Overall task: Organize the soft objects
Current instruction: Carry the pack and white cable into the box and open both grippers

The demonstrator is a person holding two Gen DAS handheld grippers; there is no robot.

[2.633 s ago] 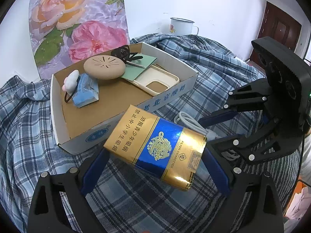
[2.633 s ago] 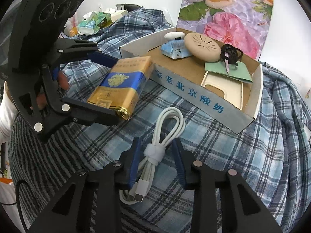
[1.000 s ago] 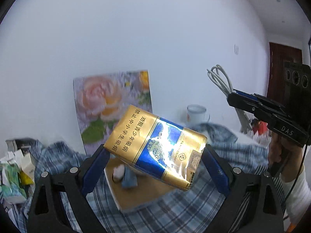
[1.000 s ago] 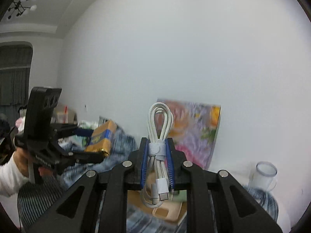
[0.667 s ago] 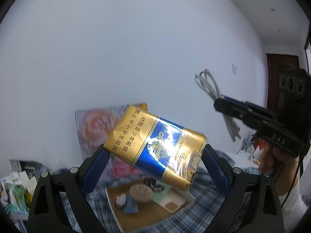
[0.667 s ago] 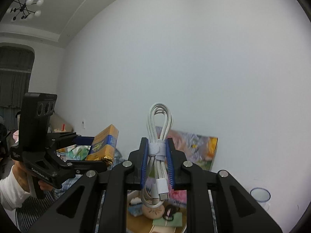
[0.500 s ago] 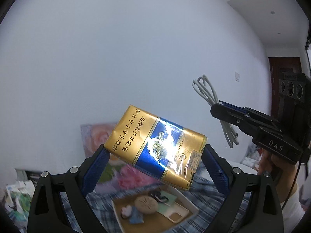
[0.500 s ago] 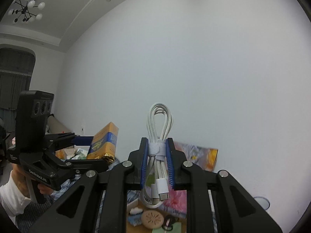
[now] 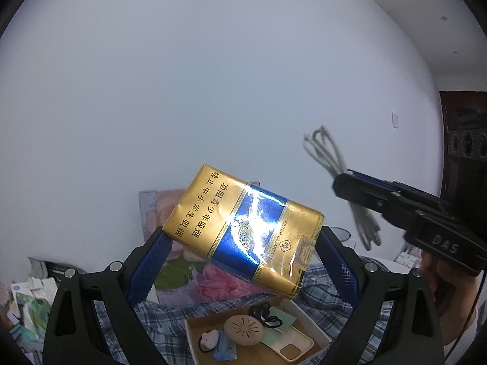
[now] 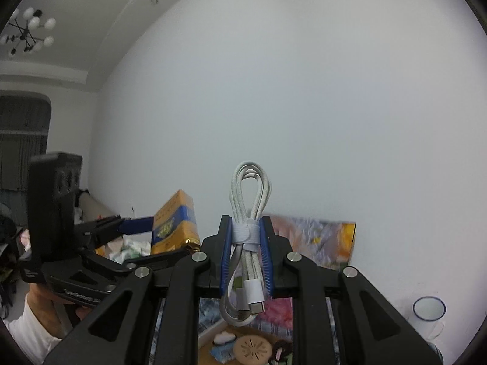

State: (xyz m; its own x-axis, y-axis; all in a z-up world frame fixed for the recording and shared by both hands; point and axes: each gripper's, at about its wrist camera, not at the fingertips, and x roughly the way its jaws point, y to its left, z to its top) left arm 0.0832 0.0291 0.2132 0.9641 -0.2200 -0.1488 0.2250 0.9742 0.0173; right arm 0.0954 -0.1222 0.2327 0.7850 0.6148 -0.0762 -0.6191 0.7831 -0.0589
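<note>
The left gripper is clamped on a soft gold-and-blue cigarette pack, tilted, its foil glaring. The right gripper is pinched shut on a coiled white cable bound by a strap. Both are raised before the white wall; compared with a second ago, the cardboard box on the plaid cloth sits lower in both views.

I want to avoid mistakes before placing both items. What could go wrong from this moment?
1. The gold and blue soft cigarette pack sits tilted between the left gripper pads, so it may slip or get crushed.
2. The right gripper pinches the bundled white charging cable only at its strap; loose ends may snag on the cardboard box wall.
</note>
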